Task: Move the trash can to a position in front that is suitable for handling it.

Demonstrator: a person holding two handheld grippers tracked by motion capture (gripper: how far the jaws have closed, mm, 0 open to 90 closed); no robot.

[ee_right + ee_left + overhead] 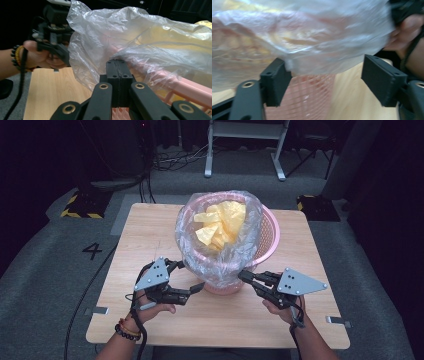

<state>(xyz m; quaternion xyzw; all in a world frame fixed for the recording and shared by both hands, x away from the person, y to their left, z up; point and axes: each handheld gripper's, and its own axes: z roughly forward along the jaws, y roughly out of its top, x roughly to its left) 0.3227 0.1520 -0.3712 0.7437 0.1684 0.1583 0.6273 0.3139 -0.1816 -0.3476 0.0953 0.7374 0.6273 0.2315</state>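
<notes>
Thin clear plastic bag [220,245] lining a pink basket [267,237] on the wooden table [150,235].
Likely light, limp and slippery, so best pinched at its overhanging rim: right gripper [117,67] is clamped on film there, left gripper [324,75] gapes beside it.

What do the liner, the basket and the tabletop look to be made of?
Liner bag: thin clear plastic film, glossy and wrinkled, the yellow contents showing through. Basket: pink, apparently rigid moulded plastic, with an open lattice wall and a smooth rim. Table: pale wood grain with a matte finish; solid wood or laminate can't be told.
</notes>
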